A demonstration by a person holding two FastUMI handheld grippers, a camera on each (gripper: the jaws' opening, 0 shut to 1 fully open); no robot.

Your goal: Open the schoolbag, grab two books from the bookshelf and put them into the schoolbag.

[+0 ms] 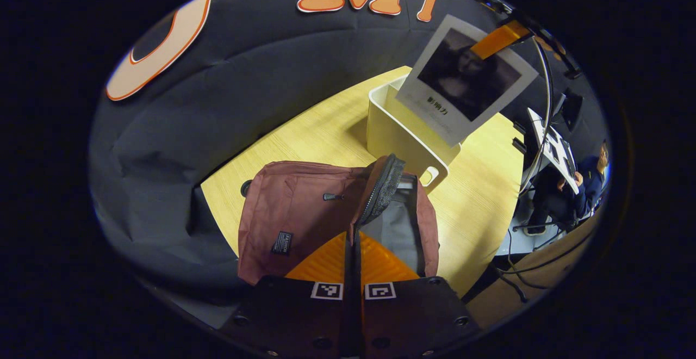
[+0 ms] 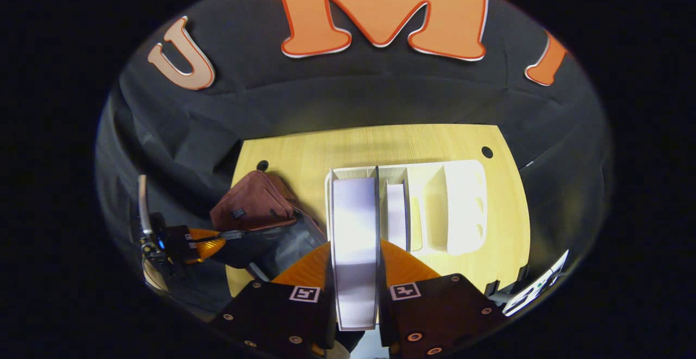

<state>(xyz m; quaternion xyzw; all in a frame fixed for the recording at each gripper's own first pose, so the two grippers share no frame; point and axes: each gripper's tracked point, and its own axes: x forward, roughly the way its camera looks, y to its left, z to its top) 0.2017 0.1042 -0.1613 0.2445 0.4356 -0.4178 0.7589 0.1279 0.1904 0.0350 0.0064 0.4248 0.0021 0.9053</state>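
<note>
Holding the bag mouth open with the left gripper (image 1: 353, 250): fingers together on the edge of the schoolbag (image 1: 293, 217) flap, right at the zipper (image 1: 380, 190), grey lining visible behind it. Schoolbag sits on the wooden table (image 1: 326, 130), just beside the white bookshelf (image 2: 457, 206), on the side away from its empty compartments. Right gripper (image 2: 354, 272) is clamped on a book (image 2: 354, 228), fingers pressing both covers, spine toward the camera, book raised above the bookshelf's near compartment. In the left gripper view that same book (image 1: 467, 76) shows cover-on over the bookshelf (image 1: 402, 130). A second book (image 2: 397, 215) stands in the bookshelf, right next to the held one. Handling call: book looks thin, softcover, light but floppy, so likely to bow if pinched at a corner; a mid-spine grip, as now, looks right. Glossy cover may slip, so keep it vertical. Bag fabric is soft and will collapse if released; the mouth is narrow, so feed the book in edge-first beside the zipper.
</note>
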